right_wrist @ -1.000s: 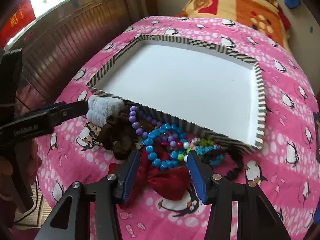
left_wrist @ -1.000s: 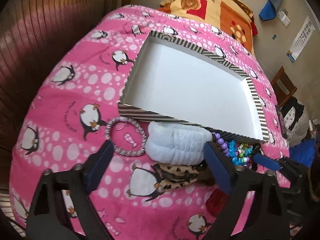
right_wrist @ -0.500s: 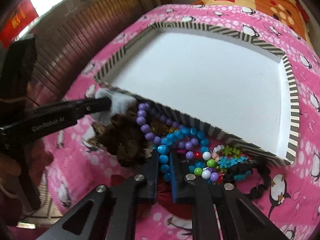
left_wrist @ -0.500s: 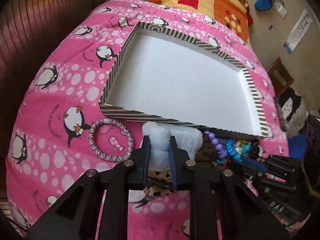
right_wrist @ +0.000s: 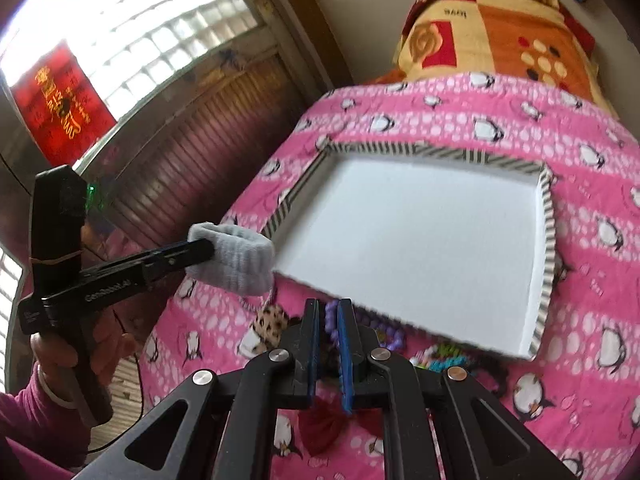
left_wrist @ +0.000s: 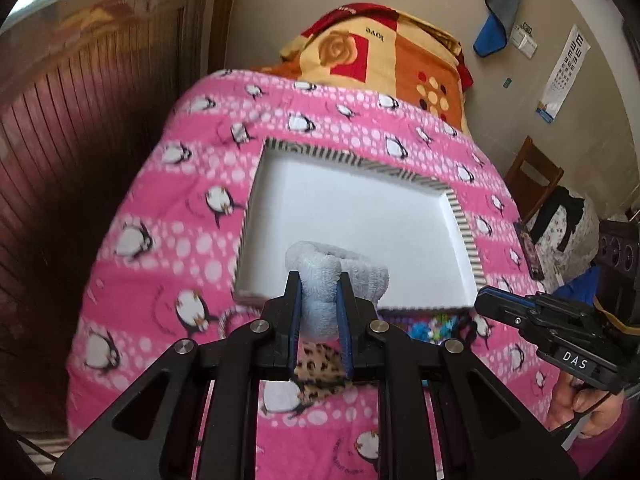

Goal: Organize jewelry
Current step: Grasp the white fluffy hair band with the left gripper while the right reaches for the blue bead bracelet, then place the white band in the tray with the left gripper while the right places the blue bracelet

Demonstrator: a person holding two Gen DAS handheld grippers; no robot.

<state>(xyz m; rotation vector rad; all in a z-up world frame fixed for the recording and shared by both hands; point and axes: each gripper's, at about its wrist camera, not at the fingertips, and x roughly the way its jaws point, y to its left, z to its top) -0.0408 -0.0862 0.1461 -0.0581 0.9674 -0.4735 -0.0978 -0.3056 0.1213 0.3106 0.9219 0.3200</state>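
My left gripper (left_wrist: 318,294) is shut on a fluffy white band (left_wrist: 340,268), held up in front of the near edge of the white tray with a striped rim (left_wrist: 460,216). The right wrist view shows the same band (right_wrist: 236,258) hanging clear of the pink blanket, left of the tray (right_wrist: 548,232). My right gripper (right_wrist: 329,320) is shut on a bead string (right_wrist: 331,314); purple beads show between its fingers. More purple beads (right_wrist: 394,338) trail toward the tray's near edge. Lower right in the left wrist view, the right gripper (left_wrist: 486,302) shows side-on.
Below the grippers lie a leopard-print scrunchie (left_wrist: 320,364), a braided ring (left_wrist: 230,316), mixed coloured beads (right_wrist: 444,360) and a red bow (right_wrist: 324,428). A wooden panelled wall (left_wrist: 60,160) runs along the left. A folded orange blanket (left_wrist: 380,60) lies behind the tray, a chair (left_wrist: 532,176) at right.
Both grippers went from open to shut, the left on the white band, the right on the beads. Both have since risen, lifting the band off the blanket.
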